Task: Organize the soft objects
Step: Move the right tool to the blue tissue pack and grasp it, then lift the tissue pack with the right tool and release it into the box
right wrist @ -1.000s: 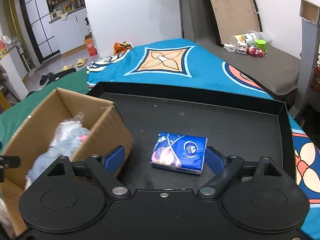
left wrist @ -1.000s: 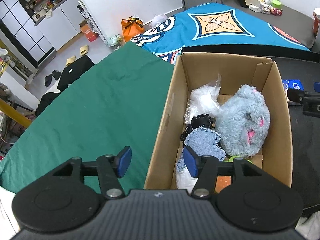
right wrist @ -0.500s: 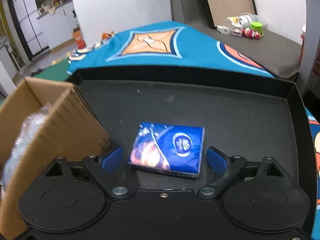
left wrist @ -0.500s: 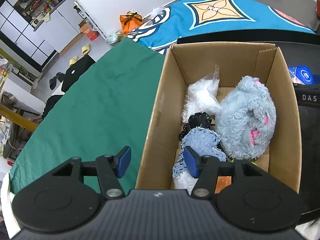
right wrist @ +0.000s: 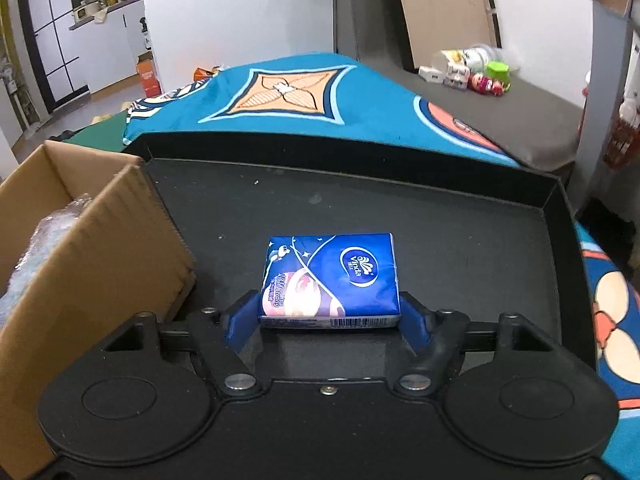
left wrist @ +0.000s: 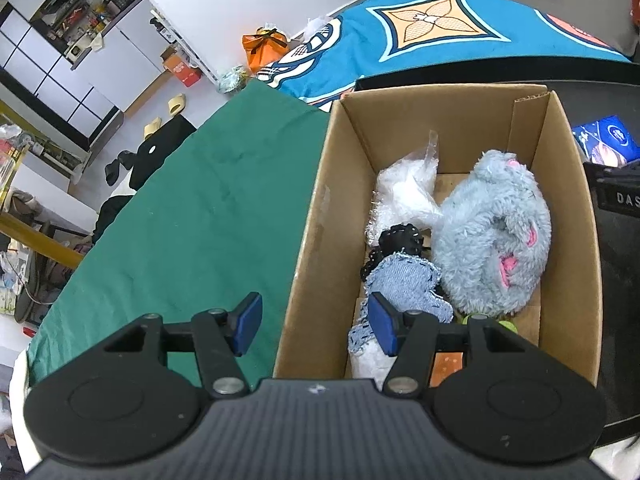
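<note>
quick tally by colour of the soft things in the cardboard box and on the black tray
Blue: 3, the fluffy plush and denim piece in the cardboard box, plus the tissue pack on the black tray
White: 1, a bagged bundle
Black: 1, a knitted piece
Total: 5; other items underneath are too hidden to count.
</note>
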Available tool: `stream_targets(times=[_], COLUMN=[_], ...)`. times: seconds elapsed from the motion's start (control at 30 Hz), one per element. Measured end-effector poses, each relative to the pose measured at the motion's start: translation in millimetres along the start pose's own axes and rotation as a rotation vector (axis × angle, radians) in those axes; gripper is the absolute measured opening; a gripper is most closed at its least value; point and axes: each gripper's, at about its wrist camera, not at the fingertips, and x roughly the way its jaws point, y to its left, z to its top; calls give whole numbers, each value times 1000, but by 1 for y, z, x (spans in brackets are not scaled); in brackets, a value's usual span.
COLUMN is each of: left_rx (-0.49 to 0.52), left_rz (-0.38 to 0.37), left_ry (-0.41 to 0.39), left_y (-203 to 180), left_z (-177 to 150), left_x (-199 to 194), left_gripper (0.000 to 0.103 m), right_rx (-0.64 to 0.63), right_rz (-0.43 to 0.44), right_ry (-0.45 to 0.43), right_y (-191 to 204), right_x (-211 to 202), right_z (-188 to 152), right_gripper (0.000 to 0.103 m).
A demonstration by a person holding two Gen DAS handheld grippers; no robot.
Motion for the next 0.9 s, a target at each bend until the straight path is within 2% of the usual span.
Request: stream_targets(times=[0.53,0.9], left_rx=[-50,-85], left_rz=[-42,-73], left_ry=[-28,-12], left_y=[19,31], left_z=[-10,-12], left_x=[-11,-7], left_gripper=[57,57], right_rx=[4,-16], right_rz=[27,70], right_ry=[-57,-77], right_y=[6,37], right_x=[-67,-93], right_z=[20,39], right_gripper=[71,71])
